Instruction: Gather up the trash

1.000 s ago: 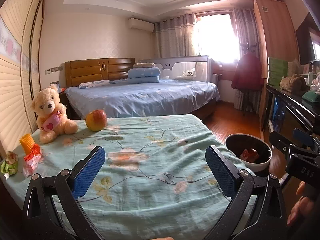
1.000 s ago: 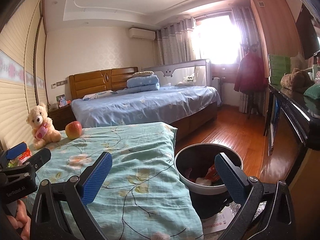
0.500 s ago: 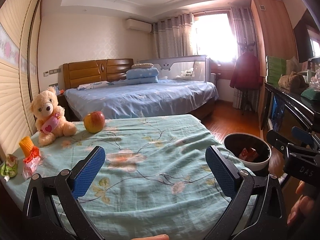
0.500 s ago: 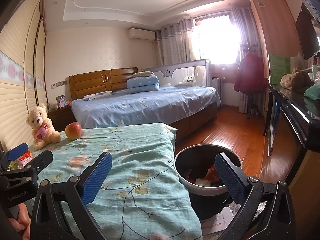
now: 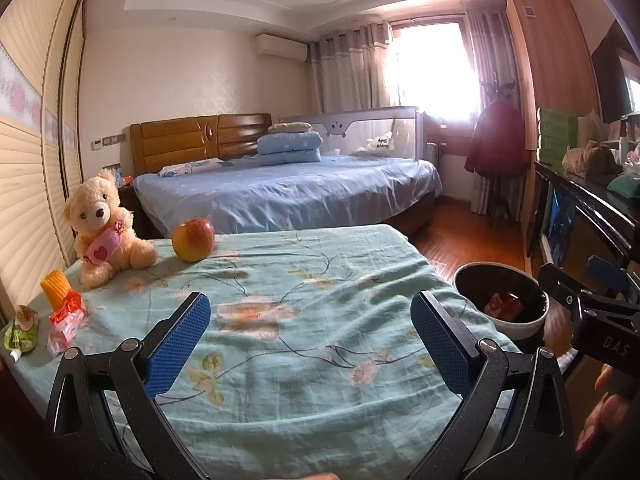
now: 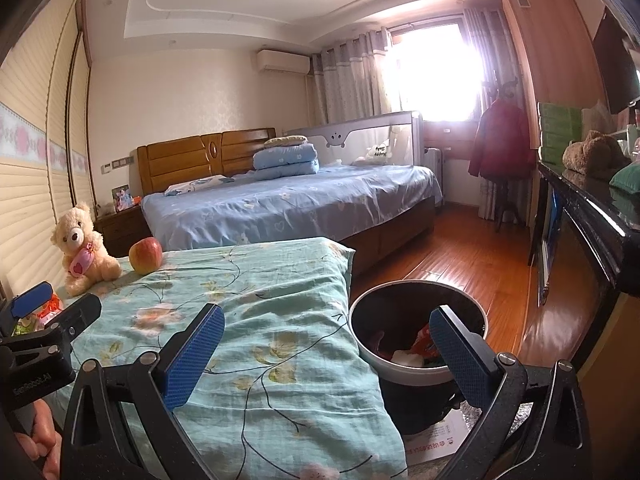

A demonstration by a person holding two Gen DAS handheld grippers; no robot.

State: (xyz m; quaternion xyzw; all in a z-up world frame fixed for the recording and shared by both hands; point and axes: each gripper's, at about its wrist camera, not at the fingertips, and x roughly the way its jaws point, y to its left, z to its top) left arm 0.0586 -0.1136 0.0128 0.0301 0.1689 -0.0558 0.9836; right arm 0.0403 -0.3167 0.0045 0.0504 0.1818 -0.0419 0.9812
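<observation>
Little moved; both jaws apart, empty; teddy bear (image 5: 105, 227), apple (image 5: 193, 239) beside wrappers (image 5: 64, 316).

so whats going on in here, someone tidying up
A person is collecting trash with a handheld gripper in each hand. Both the left gripper and the right gripper are open and hold nothing. The trash bin on the floor beside the covered table already has wrappers in it. A red wrapper, an orange piece and a green pouch lie at the table's left edge, near a teddy bear and an apple.
</observation>
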